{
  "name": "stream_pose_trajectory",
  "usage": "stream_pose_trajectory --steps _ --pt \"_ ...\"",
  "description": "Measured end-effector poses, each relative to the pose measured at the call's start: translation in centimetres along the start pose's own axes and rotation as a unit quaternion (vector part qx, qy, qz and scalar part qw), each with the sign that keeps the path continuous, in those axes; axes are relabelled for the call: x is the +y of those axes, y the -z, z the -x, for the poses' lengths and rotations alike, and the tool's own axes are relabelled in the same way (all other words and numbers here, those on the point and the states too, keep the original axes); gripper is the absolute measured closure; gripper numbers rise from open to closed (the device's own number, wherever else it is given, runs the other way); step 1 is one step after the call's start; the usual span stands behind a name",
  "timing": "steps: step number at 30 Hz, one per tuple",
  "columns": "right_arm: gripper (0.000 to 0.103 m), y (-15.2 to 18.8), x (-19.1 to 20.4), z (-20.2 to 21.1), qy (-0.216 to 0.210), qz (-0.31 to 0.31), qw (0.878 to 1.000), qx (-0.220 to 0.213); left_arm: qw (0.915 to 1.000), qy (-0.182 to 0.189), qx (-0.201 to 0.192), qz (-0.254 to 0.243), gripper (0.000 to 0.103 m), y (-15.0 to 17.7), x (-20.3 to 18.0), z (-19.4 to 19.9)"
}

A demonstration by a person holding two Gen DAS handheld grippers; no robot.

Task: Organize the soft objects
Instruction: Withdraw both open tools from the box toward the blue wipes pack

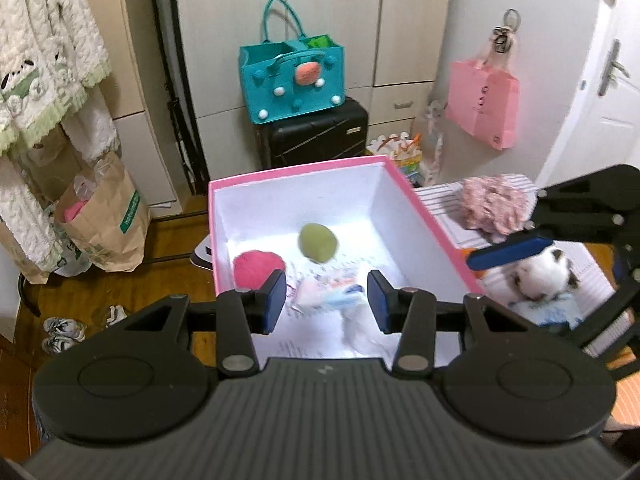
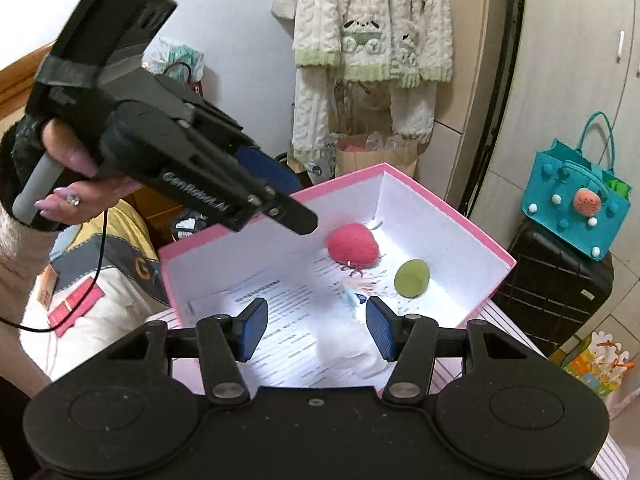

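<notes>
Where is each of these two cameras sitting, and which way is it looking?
Left wrist view: rides on the left tongs, looking down into the pink box; the right tongs poke in from the side.
Right wrist view: rides on the right tongs, facing the same box from another side; the left tongs and hand show.
Both share the pink ball and green ball.

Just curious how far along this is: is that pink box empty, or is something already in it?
Not empty. The pink box holds a pink ball, a green ball and a blurred pale item on printed paper.
</notes>
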State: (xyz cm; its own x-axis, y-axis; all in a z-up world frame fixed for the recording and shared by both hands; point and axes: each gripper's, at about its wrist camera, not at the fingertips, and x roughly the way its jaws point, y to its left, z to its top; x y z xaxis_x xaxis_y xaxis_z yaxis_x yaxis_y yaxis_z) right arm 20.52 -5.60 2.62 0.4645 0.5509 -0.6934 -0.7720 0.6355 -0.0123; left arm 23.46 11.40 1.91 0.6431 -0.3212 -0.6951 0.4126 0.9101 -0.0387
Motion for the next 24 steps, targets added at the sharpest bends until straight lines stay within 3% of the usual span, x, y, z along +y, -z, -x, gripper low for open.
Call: stream_pose_trajectory --steps 14,24 --pt "0.041 1.8 2.9 7.3 0.002 -0.007 0.999 -0.041 0.9990 0.021 -0.004 -0.038 0.042 1.7 -5.0 6.1" --pt "0.039 5.1 3.5 11.5 0.016 -0.026 0.999 -0.045 0.9962 0.040 0.010 -0.077 0.037 2.7 -9.5 7.3"
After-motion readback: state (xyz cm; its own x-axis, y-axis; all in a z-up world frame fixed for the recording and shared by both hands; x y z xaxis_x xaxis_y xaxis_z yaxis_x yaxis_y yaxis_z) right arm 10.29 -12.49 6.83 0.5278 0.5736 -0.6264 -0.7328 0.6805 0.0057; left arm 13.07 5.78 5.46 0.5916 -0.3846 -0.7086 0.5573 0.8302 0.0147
